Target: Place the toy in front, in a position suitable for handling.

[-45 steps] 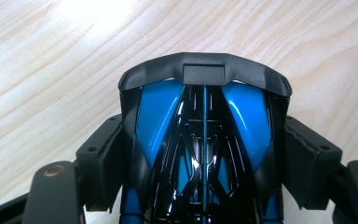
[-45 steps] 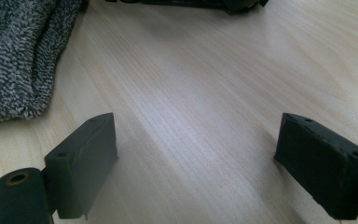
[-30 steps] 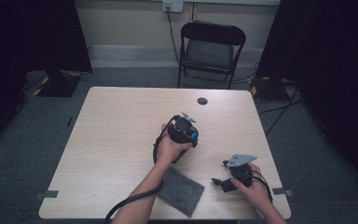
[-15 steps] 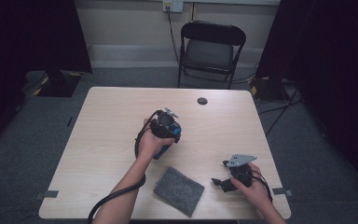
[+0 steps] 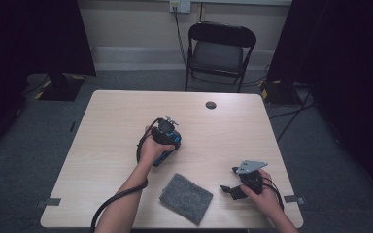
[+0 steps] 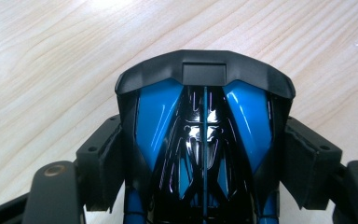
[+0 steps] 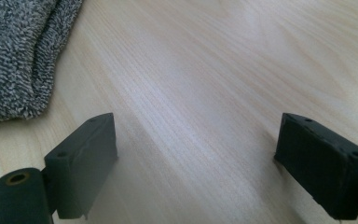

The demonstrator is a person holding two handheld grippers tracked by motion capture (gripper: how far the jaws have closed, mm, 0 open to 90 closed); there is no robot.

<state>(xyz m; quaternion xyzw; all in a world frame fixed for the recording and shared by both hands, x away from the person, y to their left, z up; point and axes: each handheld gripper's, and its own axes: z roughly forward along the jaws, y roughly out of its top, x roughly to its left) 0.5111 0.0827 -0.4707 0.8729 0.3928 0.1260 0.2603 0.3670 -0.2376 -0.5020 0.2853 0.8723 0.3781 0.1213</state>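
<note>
My left gripper (image 5: 168, 140) hovers over the middle of the wooden table (image 5: 111, 131), shut on a glossy blue and black object (image 5: 162, 157). In the left gripper view the object (image 6: 205, 107) sits between the two pads (image 6: 103, 161), which press on its sides just above the tabletop. My right gripper (image 5: 229, 188) rests near the front right corner, jaws wide apart with only bare wood between them (image 7: 209, 163). A folded grey cloth (image 5: 186, 198) lies near the front edge between the two hands, and its edge (image 7: 18, 56) lies just left of the right gripper.
A small dark round disc (image 5: 211, 105) sits near the table's far edge. A black folding chair (image 5: 221, 48) stands behind the table. Cables trail from both grippers over the front edge.
The left hand has carried the blue and black object leftward and lower, away from the right hand. The right gripper and the cloth have stayed put.
</note>
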